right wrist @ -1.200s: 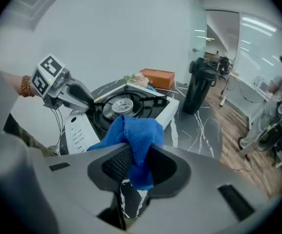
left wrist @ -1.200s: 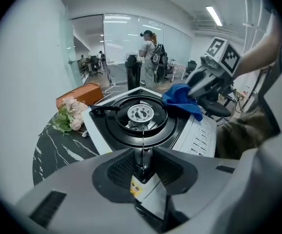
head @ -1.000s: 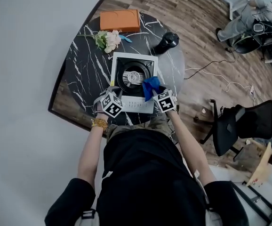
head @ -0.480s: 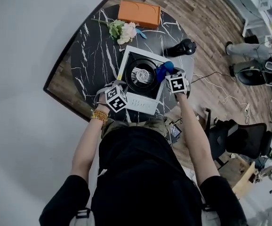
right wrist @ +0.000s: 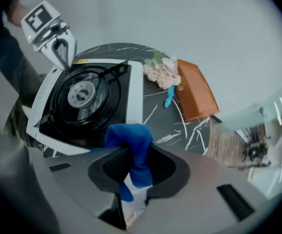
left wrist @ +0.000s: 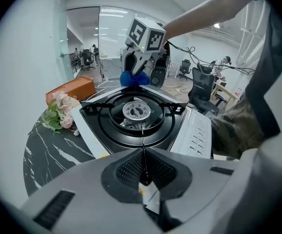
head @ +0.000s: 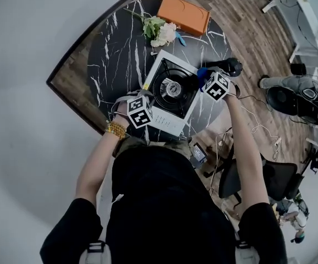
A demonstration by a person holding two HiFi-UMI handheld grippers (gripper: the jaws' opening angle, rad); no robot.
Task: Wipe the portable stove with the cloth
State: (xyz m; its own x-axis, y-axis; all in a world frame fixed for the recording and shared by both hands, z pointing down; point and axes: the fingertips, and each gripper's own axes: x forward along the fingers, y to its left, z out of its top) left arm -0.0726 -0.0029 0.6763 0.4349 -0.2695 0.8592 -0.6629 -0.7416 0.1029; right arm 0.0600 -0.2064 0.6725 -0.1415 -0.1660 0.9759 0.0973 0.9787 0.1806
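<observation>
One cloth [right wrist: 130, 138], lengthwise along right fingers [right wrist: 112, 165] clamping it | left fingers [left wrist: 126, 169] together

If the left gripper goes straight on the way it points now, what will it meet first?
Probably the portable stove: the left gripper, shut, aims steeply down at its near corner. It may touch it already; depth is unclear.

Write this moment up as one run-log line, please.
task: wipe portable stove | right gripper: shut on blue cloth, at stove's far right edge | left gripper: shut, empty, at stove's near-left corner
</observation>
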